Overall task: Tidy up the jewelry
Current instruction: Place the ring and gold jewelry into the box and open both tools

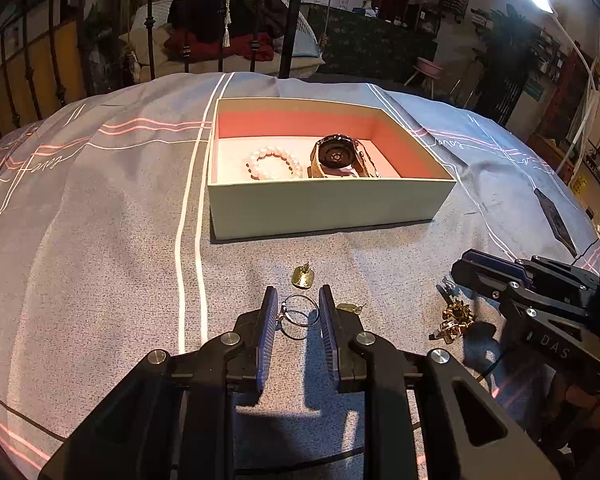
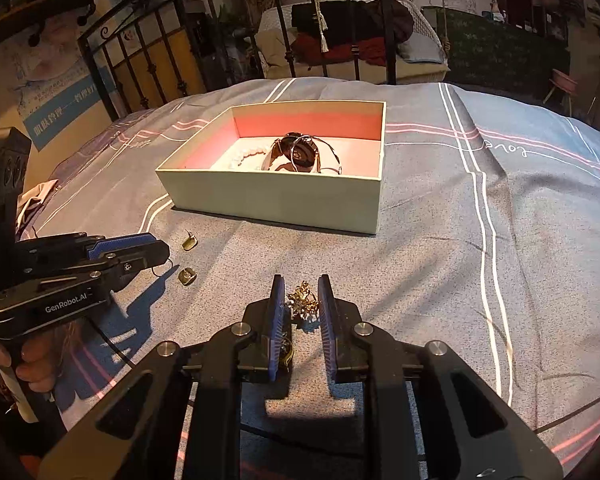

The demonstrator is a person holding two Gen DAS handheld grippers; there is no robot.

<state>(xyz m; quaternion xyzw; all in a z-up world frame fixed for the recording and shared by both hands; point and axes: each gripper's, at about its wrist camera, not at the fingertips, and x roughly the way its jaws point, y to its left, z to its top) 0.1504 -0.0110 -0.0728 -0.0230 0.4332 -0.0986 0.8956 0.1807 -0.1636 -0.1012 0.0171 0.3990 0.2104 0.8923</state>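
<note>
The left gripper (image 1: 298, 312) is spread around a thin ring (image 1: 299, 316) on the bedspread (image 1: 100, 220). The right gripper (image 2: 299, 300), also spread, straddles a gold brooch (image 2: 302, 300) (its shape hard to make out). Beyond, the box (image 1: 320, 204) holds a bracelet (image 1: 274, 162), half hidden from the right, and a watch (image 1: 338, 154).

A bed (image 1: 100, 220) covered in grey fabric with white and pink stripes carries an open box (image 1: 324, 208). Toward 6 o'clock from the box lie two gold earrings (image 1: 302, 277), a thin wire ring (image 1: 299, 316) and, at 4 o'clock, a gold brooch (image 1: 454, 320).
</note>
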